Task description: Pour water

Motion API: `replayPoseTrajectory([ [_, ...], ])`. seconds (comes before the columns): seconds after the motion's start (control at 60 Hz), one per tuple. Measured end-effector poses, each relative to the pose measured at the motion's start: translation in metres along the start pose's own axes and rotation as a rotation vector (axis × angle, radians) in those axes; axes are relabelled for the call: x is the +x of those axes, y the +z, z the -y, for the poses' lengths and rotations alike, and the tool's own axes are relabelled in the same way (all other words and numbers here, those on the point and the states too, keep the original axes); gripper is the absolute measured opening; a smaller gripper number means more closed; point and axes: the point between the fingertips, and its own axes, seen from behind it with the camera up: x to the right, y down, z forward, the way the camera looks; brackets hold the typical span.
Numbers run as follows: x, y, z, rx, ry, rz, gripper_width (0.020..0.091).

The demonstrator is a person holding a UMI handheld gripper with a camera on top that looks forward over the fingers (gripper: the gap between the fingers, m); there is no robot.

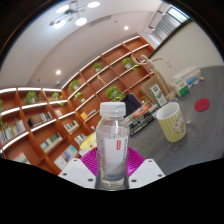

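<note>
The way straight ahead of the tool (113,165) is blocked by the water bottle (113,140), which is pressed between the two fingers. To the right of the bottle and further back a yellow cup (171,121) is standing on the worktop (195,135); a strip of bare worktop is seen between bottle and cup. Beyond the cup a red round thing (202,104) is lying. Behind the bottle a seated person (133,103) and lit bookshelves (60,115) close the far side.
</note>
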Motion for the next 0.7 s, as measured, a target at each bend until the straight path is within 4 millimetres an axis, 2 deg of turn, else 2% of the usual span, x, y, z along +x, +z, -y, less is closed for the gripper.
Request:
replayPoseTrajectory([
  [0.017,0.005,0.007,0.004,0.011,0.064,0.025,0.0356],
  [0.067,0.003,0.012,0.018,0.034,0.251,0.077,0.0358],
  [0.083,-0.003,0.007,0.024,0.044,0.309,0.084,0.0358],
  [0.1,0.005,0.015,0.029,0.058,0.356,0.097,0.0359],
  [0.133,-0.005,0.008,0.038,0.075,0.451,0.095,0.0358],
  [0.15,0.009,0.02,0.042,0.086,0.486,0.102,0.0358],
  [0.183,0.016,0.023,0.048,0.1,0.555,0.103,0.0358],
  [0.233,0.024,0.027,0.055,0.114,0.65,0.104,0.0359],
  [0.25,0.017,0.018,0.056,0.114,0.691,0.098,0.0357],
  [0.267,0.029,0.035,0.06,0.119,0.718,0.1,0.0357],
  [0.35,0.036,0.044,0.068,0.124,0.856,0.112,0.0358],
  [0.367,0.029,0.032,0.067,0.12,0.889,0.114,0.0358],
  [0.383,0.038,0.049,0.069,0.125,0.909,0.117,0.0357],
  [0.467,0.04,0.06,0.076,0.131,1.03,0.136,0.0361],
  [0.483,0.037,0.052,0.078,0.131,1.059,0.139,0.0359],
  [0.5,0.04,0.059,0.081,0.135,1.084,0.143,0.0358],
  [0.583,0.041,0.061,0.095,0.161,1.202,0.185,0.0358],
  [0.6,0.039,0.057,0.098,0.16,1.23,0.193,0.0357],
  [0.617,0.04,0.063,0.1,0.161,1.255,0.202,0.0357],
  [0.7,0.039,0.067,0.109,0.163,1.362,0.241,0.0359],
])
